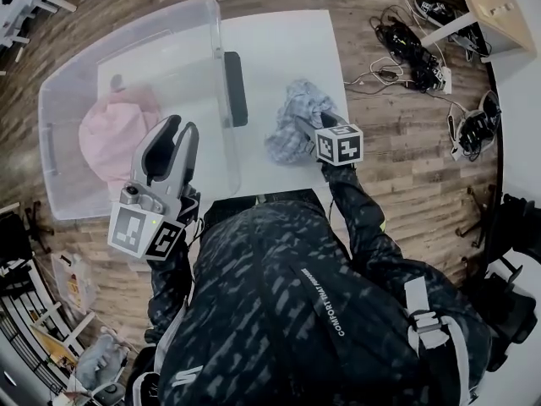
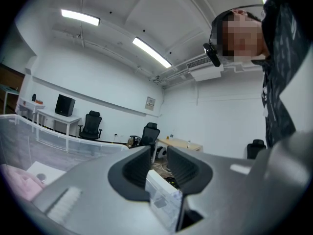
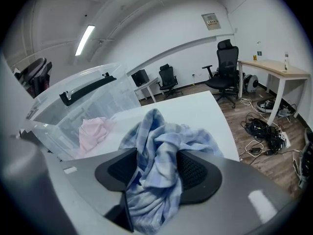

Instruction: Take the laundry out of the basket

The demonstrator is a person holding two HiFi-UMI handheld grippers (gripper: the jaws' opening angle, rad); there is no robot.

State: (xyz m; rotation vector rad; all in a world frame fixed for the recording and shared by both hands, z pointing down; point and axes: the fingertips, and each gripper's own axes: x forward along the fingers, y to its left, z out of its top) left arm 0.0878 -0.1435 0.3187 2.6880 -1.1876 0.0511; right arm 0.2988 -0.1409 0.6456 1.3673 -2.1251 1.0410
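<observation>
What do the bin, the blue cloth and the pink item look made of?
Bin: clear rigid plastic, glossy; the contents show through its walls.
Blue cloth: soft woven fabric, probably cotton, matte; faint checks, crumpled folds.
Pink item: soft fabric, looks fuzzy, maybe fleece; weave too small to see.
</observation>
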